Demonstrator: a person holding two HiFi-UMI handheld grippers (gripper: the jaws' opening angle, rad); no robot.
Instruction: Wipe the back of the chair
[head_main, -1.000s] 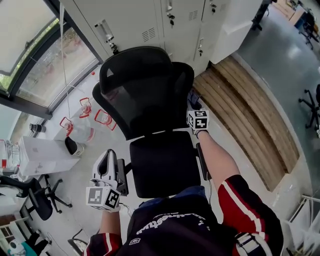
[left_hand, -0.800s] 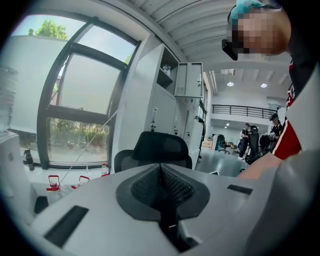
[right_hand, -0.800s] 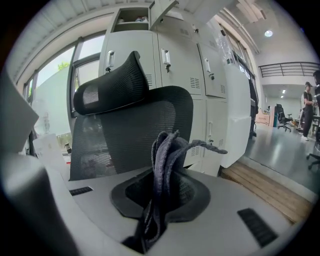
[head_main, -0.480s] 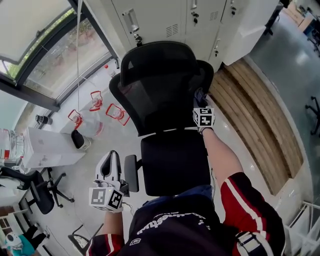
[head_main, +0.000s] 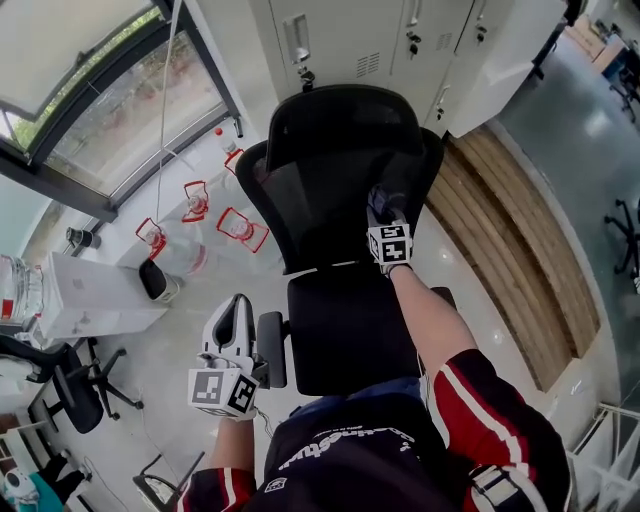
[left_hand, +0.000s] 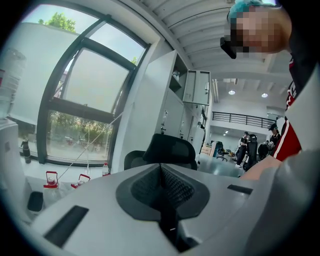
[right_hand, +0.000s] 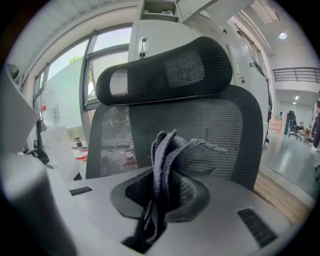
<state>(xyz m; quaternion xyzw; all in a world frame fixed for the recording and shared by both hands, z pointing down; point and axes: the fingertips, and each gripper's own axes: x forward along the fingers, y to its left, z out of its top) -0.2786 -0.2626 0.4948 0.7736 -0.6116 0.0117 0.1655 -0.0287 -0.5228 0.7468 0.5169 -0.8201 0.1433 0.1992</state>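
Observation:
A black mesh office chair with a headrest stands in front of me, its mesh back facing me. My right gripper is shut on a grey cloth and is held up in front of the backrest, a little right of its middle. The cloth bunches out of the jaws close to the mesh; whether it touches I cannot tell. My left gripper hangs low at the left of the seat, shut with nothing in it, and looks at the chair from afar.
White lockers stand behind the chair. Water jugs with red handles sit on the floor at the left under the window. A wooden platform runs along the right. Another chair stands at the lower left.
My right gripper with the cloth has moved left, from the backrest's right edge in over its mesh. The left gripper has stayed low beside the seat.

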